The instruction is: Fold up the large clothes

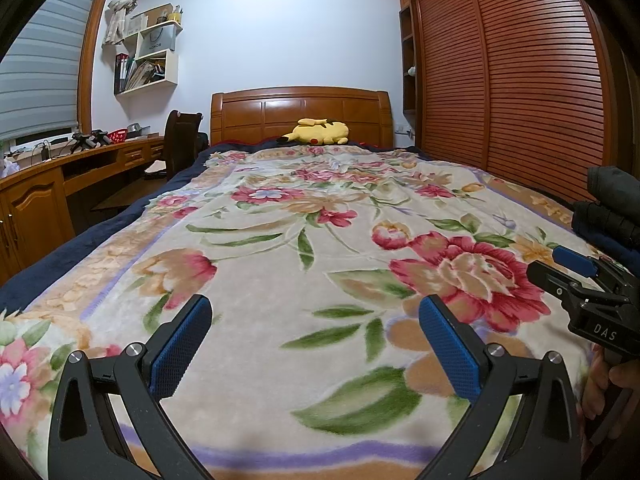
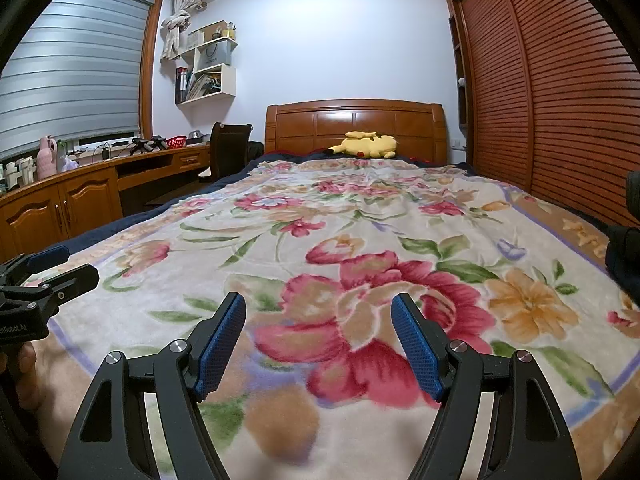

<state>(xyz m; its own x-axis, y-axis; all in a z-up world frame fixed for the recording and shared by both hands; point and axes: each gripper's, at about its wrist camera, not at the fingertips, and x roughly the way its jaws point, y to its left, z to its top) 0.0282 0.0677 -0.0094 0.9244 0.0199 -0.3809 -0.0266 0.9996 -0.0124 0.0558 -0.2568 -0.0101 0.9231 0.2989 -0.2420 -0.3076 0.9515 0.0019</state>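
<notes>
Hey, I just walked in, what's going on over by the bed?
A person holds a gripper in each hand above the flowered blanket spread flat on the bed. The left gripper and the right gripper are both open, with nothing between their fingers. A pile of dark clothes sits at the right edge of the bed, untouched. A yellow plush toy lies by the headboard. No folding is under way yet.

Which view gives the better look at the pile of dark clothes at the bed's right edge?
The left wrist view. There the pile of dark clothes shows as stacked black and navy folds on the floral blanket, just beyond the right gripper. The right wrist view catches only a dark sliver of it at the frame's right edge.
</notes>
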